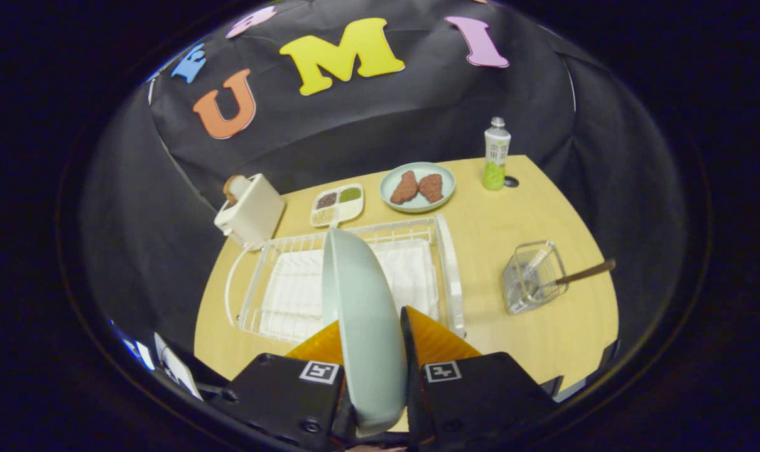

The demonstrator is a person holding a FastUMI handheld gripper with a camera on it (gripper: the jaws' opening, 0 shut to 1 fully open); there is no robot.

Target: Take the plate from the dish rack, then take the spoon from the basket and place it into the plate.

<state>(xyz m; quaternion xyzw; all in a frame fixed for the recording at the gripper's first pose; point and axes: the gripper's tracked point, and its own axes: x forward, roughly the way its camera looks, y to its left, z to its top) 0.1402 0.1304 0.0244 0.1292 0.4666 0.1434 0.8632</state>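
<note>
A pale green plate [361, 314] stands on edge between my two fingers, held above the white wire dish rack [446, 263]. My gripper [370, 342] is shut on the plate's rim, one finger on each face. Off to the right of the rack, a small clear wire basket [534, 276] sits on the wooden table. A spoon with a brown handle [584, 273] leans out of the basket toward the right.
Beyond the rack stand a cream toaster [251, 210], a divided tray of seeds [337, 204], a green plate with two pieces of meat [418, 186] and a small bottle [496, 154]. Bare tabletop [480, 326] lies between rack and basket.
</note>
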